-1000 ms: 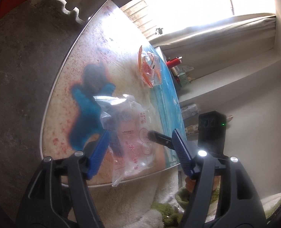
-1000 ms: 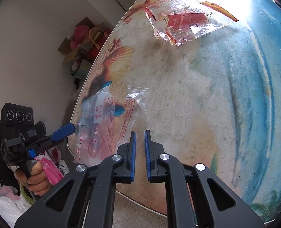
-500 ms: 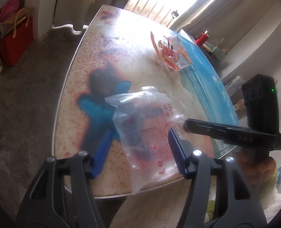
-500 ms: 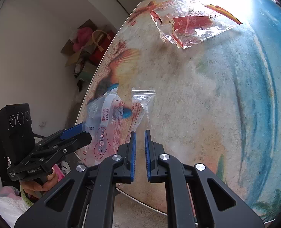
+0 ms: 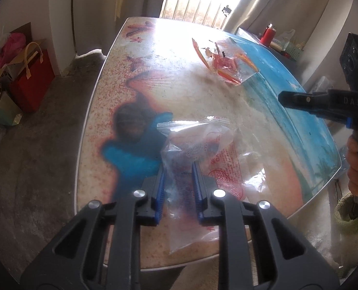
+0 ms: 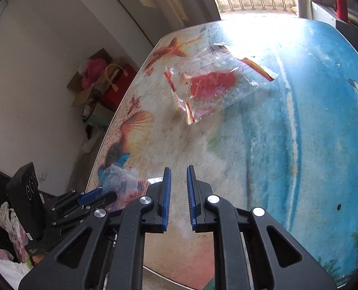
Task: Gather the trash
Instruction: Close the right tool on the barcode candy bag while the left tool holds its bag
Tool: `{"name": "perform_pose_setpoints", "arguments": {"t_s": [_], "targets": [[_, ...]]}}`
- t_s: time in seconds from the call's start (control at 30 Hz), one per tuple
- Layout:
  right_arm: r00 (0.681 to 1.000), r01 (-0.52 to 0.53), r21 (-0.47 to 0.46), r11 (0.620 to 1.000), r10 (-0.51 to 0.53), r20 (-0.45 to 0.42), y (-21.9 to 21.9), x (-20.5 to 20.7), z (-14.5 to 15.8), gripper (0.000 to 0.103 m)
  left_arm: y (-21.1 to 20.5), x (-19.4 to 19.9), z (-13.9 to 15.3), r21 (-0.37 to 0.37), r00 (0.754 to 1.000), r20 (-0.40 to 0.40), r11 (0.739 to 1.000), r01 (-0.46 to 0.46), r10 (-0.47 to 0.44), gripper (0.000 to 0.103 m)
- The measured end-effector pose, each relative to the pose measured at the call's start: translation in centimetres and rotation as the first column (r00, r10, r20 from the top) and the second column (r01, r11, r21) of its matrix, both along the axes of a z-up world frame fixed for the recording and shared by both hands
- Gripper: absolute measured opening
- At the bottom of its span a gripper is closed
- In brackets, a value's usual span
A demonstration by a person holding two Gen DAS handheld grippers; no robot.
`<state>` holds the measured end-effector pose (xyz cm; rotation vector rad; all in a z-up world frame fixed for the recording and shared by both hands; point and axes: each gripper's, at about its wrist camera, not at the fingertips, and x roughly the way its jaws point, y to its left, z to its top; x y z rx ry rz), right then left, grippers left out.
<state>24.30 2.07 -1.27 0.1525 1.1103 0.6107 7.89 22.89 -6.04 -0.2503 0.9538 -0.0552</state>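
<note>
A clear plastic bag with red print (image 5: 217,164) lies at the near edge of the beach-print table (image 5: 154,72). My left gripper (image 5: 177,169) has closed in on the bag's left part, with bag plastic between the blue pads and a narrow gap still showing. The same bag (image 6: 128,186) shows low left in the right wrist view, by the left gripper (image 6: 94,198). A second clear bag with red and orange print (image 6: 215,87) lies farther across the table; it also shows in the left wrist view (image 5: 227,65). My right gripper (image 6: 179,176) is nearly shut and empty above the table.
A red gift bag (image 5: 31,77) and boxes stand on the floor left of the table. A red bottle (image 5: 267,35) and clutter sit on a shelf beyond the far right corner. A white rug (image 5: 324,229) lies below the table's near edge.
My left gripper's jaws have closed from wide open to narrow around the near bag, which has crumpled. The right gripper has lifted and swung toward the far bag.
</note>
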Motion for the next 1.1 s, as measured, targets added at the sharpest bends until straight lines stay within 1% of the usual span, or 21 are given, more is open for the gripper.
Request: {"name": "perform_pose_setpoints", "arguments": {"t_s": [0.03,0.07,0.1,0.17,0.23,0.3,0.33,0.4,0.43,0.5,0.6,0.63,0.7,0.73,0.8,0.87,0.9,0.93,0.97,1.03,1.1], "targets": [[1.0,0.018,-0.006,1.0,-0.018,0.018,-0.2,1.1,0.4,0.046,0.1,0.0,0.0,-0.004,1.0,0.001,1.0,-0.003,0.003,0.017],[0.999,0.038,-0.011,0.999,-0.037,0.026,-0.4,2.4,0.6,0.055,0.2,0.0,0.0,-0.012,1.0,0.002,1.0,-0.008,0.008,0.016],[0.998,0.06,-0.007,0.998,-0.06,0.013,-0.5,3.7,0.6,0.058,0.3,0.0,-0.1,-0.018,1.0,0.003,1.0,-0.012,0.012,0.016],[0.991,0.113,0.026,0.993,-0.11,-0.074,-1.1,6.4,-0.2,0.064,0.4,-0.1,-0.1,-0.024,1.0,0.005,1.0,-0.018,0.018,0.015],[0.97,0.193,0.039,0.98,-0.185,-0.155,-1.6,8.8,-1.4,0.064,0.3,-0.1,-0.1,-0.019,1.0,0.007,1.0,-0.019,0.019,0.015],[0.951,0.258,0.033,0.966,-0.247,-0.186,-1.8,10.7,-2.2,0.064,0.1,0.0,-0.1,-0.011,1.0,0.009,1.0,-0.018,0.018,0.015],[0.938,0.289,0.024,0.957,-0.278,-0.206,-1.8,11.6,-2.7,0.067,0.1,0.0,-0.1,-0.011,1.0,0.009,1.0,-0.019,0.019,0.015],[0.903,0.359,-0.007,0.933,-0.349,-0.251,-1.7,13.1,-3.8,0.069,0.1,0.0,-0.1,-0.015,1.0,0.008,1.0,-0.02,0.02,0.015],[0.888,0.385,-0.01,0.923,-0.373,-0.269,-1.5,13.7,-4.4,0.069,0.1,0.0,-0.1,-0.017,1.0,0.008,1.0,-0.02,0.02,0.015],[0.872,0.41,-0.021,0.912,-0.398,-0.285,-0.8,14.7,-5.2,0.069,0.2,0.1,-0.1,-0.017,1.0,0.007,1.0,-0.017,0.018,0.015],[0.878,0.422,-0.044,0.905,-0.421,-0.227,0.8,15.3,-5.0,0.071,0.1,0.1,-0.1,-0.014,1.0,0.004,1.0,-0.017,0.017,0.015],[0.886,0.411,-0.052,0.91,-0.412,-0.213,1.4,15.5,-5.1,0.071,0.1,0.1,-0.1,-0.013,1.0,0.004,1.0,-0.018,0.018,0.015],[0.915,0.362,-0.107,0.926,-0.375,-0.152,3.0,15.5,-5.1,0.071,0.0,0.0,-0.1,-0.01,1.0,0.003,1.0,-0.018,0.018,0.015],[0.93,0.333,-0.153,0.93,-0.351,-0.106,4.0,15.5,-5.1,0.07,0.0,0.1,-0.1,-0.008,1.0,0.003,1.0,-0.019,0.019,0.015],[0.956,0.28,-0.244,0.928,-0.294,-0.018,5.5,15.1,-5.1,0.059,-0.1,0.0,-0.1,-0.007,1.0,0.001,1.0,-0.019,0.019,0.015],[0.968,0.248,-0.313,0.917,-0.246,0.047,6.2,14.8,-5.2,0.043,-0.2,0.0,-0.1,-0.008,1.0,0.002,1.0,-0.022,0.022,0.015],[0.971,0.237,-0.329,0.914,-0.229,0.064,6.3,14.7,-5.2,0.039,-0.2,-0.1,-0.1,-0.008,1.0,0.002,1.0,-0.023,0.023,0.015],[0.974,0.227,-0.338,0.913,-0.217,0.069,6.3,14.7,-5.2,0.03,-0.2,-0.1,-0.1,-0.007,1.0,0.003,1.0,-0.024,0.024,0.015],[0.975,0.222,-0.342,0.913,-0.213,0.064,6.2,14.7,-5.1,0.024,-0.2,-0.1,-0.1,-0.006,1.0,0.004,1.0,-0.024,0.024,0.015],[0.972,0.232,-0.309,0.922,-0.232,0.037,5.1,14.9,-4.6,0.023,-0.2,-0.1,-0.1,-0.005,1.0,0.004,1.0,-0.024,0.024,0.015],[0.966,0.259,-0.252,0.932,-0.257,0.042,4.2,14.7,-3.5,0.023,-0.2,-0.1,-0.1,-0.008,1.0,0.004,1.0,-0.025,0.025,0.015]]}}
